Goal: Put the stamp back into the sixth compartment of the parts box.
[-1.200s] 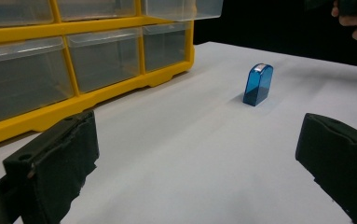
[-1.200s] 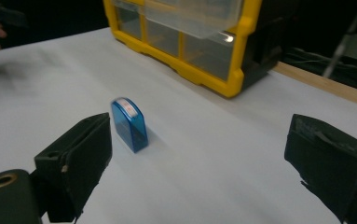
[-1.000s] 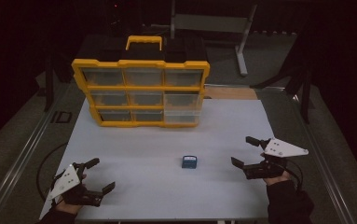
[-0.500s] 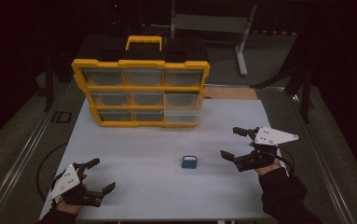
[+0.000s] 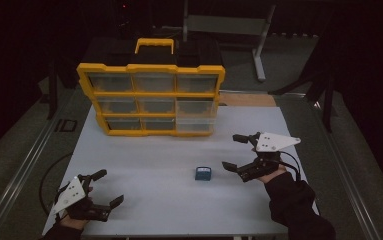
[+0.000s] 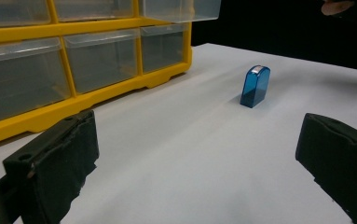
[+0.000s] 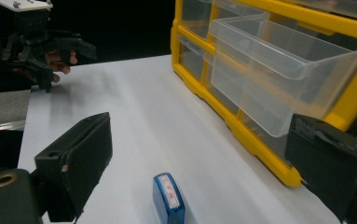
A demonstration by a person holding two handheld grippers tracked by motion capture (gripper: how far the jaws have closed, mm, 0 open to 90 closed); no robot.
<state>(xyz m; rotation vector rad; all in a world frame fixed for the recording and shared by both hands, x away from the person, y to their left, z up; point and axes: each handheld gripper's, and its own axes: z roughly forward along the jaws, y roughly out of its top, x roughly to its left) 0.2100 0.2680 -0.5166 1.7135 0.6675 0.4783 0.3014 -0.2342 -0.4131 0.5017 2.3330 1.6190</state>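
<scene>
Now my right gripper (image 5: 238,151) sits low over the right side of the bench (image 5: 149,165), jaws spread wide and holding nothing, turned leftward toward the small blue stamp (image 5: 203,173). That stamp stands on the bench just left of the lower jaw, near but not touching; in the right gripper view it lies between and just ahead of the two jaws. My right forearm comes in from the near right corner, sleeve angled up and left. My left gripper (image 5: 107,187) rests at the near left corner, jaws also wide and empty, pointing right, well apart from the stamp. At the far side stands the yellow drawer organizer (image 5: 151,92), with one clear drawer (image 7: 278,70) at its right pulled partly out.
</scene>
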